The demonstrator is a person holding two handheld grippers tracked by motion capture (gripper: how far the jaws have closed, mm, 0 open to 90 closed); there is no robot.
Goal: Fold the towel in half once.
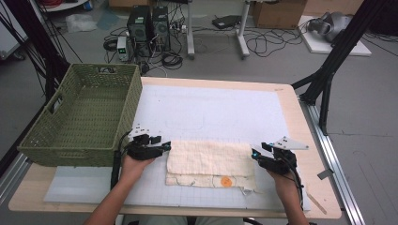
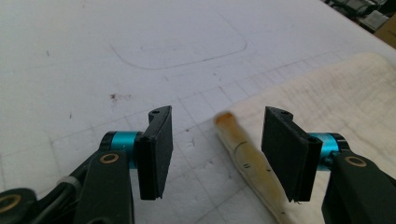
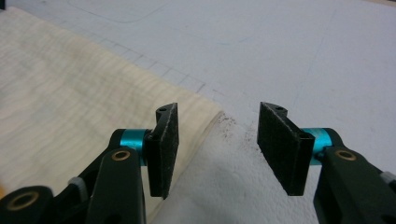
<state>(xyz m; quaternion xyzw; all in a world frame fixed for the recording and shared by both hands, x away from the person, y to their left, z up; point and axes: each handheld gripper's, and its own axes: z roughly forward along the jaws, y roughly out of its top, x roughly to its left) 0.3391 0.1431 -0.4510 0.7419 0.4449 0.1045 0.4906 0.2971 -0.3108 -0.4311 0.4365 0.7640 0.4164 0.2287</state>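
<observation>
A cream cloth (image 1: 209, 161) lies folded on the white gridded mat (image 1: 211, 108), with an orange spot (image 1: 226, 181) near its front edge. My left gripper (image 1: 165, 147) rests at the cloth's left end, open. In the left gripper view the left gripper (image 2: 218, 119) has the cloth's (image 2: 336, 93) rolled, orange-tinged edge lying between its jaws, and neither pad touches it. My right gripper (image 1: 255, 153) stands open at the cloth's right end. In the right gripper view the right gripper (image 3: 219, 114) has the cloth's (image 3: 70, 93) corner reaching just past its left jaw, with bare mat between the pads.
A green woven basket (image 1: 70, 150) stands on the table's left side, close to my left hand. The wooden table (image 1: 307, 140) borders the mat on the right. Computers, cables and boxes lie on the floor beyond the far edge.
</observation>
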